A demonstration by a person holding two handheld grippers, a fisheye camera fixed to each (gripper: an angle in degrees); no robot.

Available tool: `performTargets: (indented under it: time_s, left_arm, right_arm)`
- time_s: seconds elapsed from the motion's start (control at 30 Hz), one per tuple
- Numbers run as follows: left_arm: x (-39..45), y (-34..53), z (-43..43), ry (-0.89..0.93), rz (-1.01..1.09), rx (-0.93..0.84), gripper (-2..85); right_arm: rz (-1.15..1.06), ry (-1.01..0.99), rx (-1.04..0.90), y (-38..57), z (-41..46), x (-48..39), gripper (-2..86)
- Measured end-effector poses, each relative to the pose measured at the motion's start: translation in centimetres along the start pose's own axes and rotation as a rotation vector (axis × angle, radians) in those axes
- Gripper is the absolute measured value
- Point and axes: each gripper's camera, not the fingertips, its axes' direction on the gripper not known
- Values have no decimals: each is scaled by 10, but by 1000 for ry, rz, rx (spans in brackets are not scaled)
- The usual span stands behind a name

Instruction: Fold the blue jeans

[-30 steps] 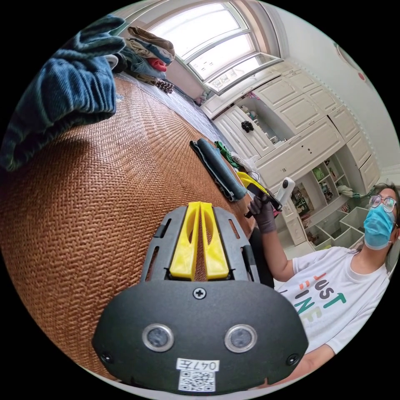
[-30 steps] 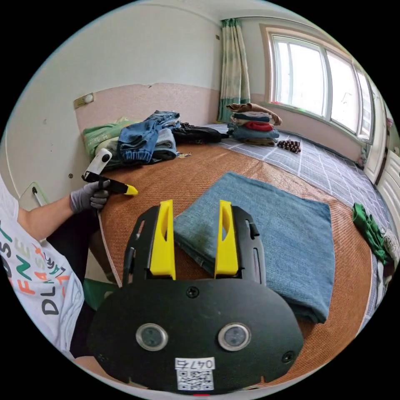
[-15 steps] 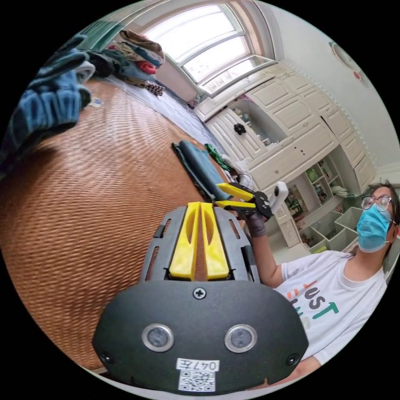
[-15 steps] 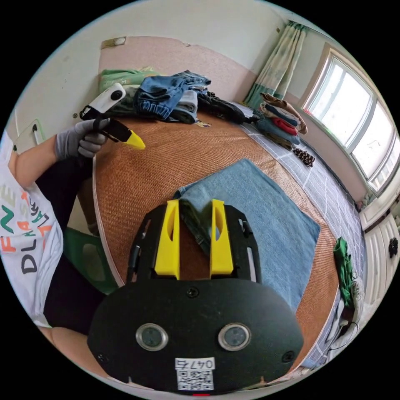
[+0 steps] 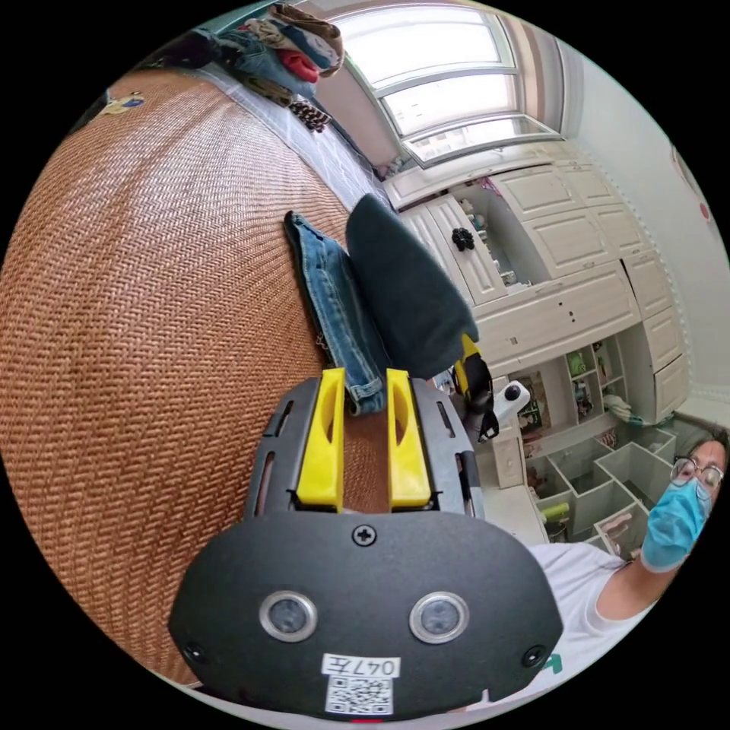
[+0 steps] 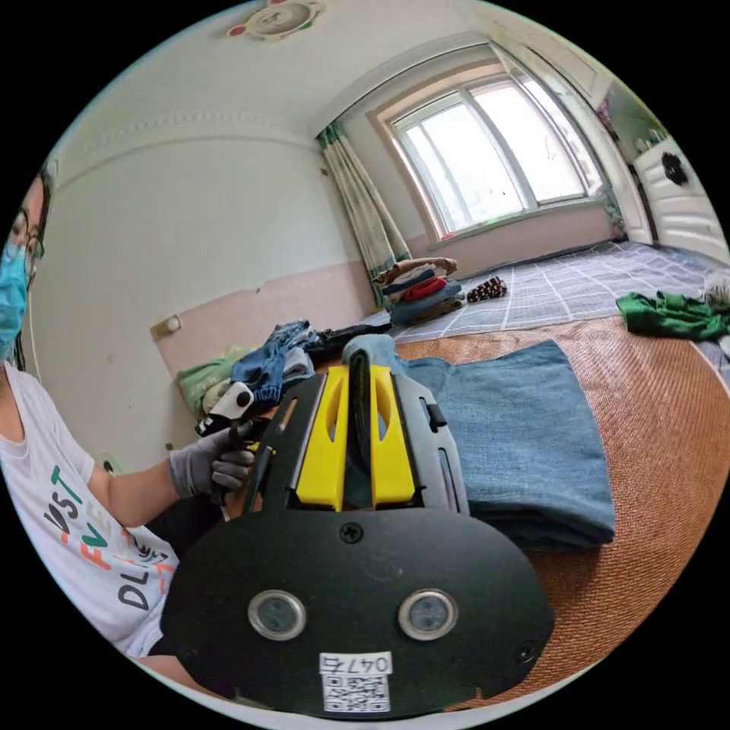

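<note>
blue jeans (image 6: 525,449) folded on mat, R gripper (image 6: 359,380) clamping corner, L gripper (image 5: 363,380) parted at hem

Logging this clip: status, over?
Right gripper shut on jeans corner, lifted. Left gripper open at the denim edge. Jeans part-folded on mat. Nothing in the way.

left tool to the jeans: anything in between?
Nothing visible. The left tool is open with a corner of the jeans lying just at its tips; only bare mat lies around it.
</note>
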Motion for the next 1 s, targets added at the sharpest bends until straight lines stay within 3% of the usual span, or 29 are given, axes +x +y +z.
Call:
performTargets:
  time_s: [0.57,0.87,1.0]
  left_arm:
    - [29,-28,11,-94,40,-7,132]
    - [18,-56,37,41,-63,-41,110]
    - [45,-73,52,3,17,-100,43]
  right_arm:
    - [296,-59,218,57,-81,131,9]
    - [279,-56,186,49,-67,140,7]
    - [304,-74,196,47,-61,147,7]
